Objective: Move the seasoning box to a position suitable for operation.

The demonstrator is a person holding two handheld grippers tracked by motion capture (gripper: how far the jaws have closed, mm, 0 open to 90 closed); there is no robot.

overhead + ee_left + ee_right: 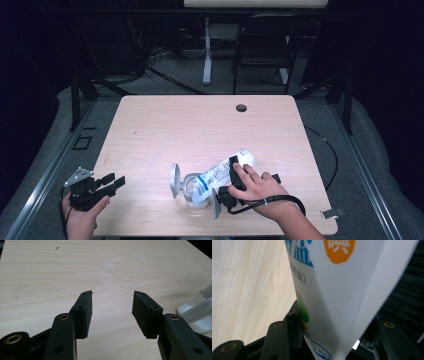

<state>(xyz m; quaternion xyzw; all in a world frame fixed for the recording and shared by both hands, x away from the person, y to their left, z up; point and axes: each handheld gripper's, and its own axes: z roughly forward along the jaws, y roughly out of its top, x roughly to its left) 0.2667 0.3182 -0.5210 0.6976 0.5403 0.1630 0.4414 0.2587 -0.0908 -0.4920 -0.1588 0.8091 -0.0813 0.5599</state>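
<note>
A white bag [220, 172] with blue print lies tilted across the front middle of the table, its lower end resting in a white and clear plastic holder [182, 185]. My right gripper [231, 167] is shut on the bag's upper part, with a hand wrapped over it. In the right gripper view the bag [342, 290] sits between the jaws of the right gripper [334, 315], and the left pad presses its printed side. My left gripper [114, 181] is held at the table's front left corner. Its jaws stand open with nothing between them, and in its own view the left gripper [112, 302] faces bare wood, with the holder [197, 312] at the right edge.
The light wood table [200, 125] has a round cable hole [241, 108] near its far edge. A dark chair [265, 45] and a desk leg stand beyond it. A small metal clip [332, 212] lies at the front right corner.
</note>
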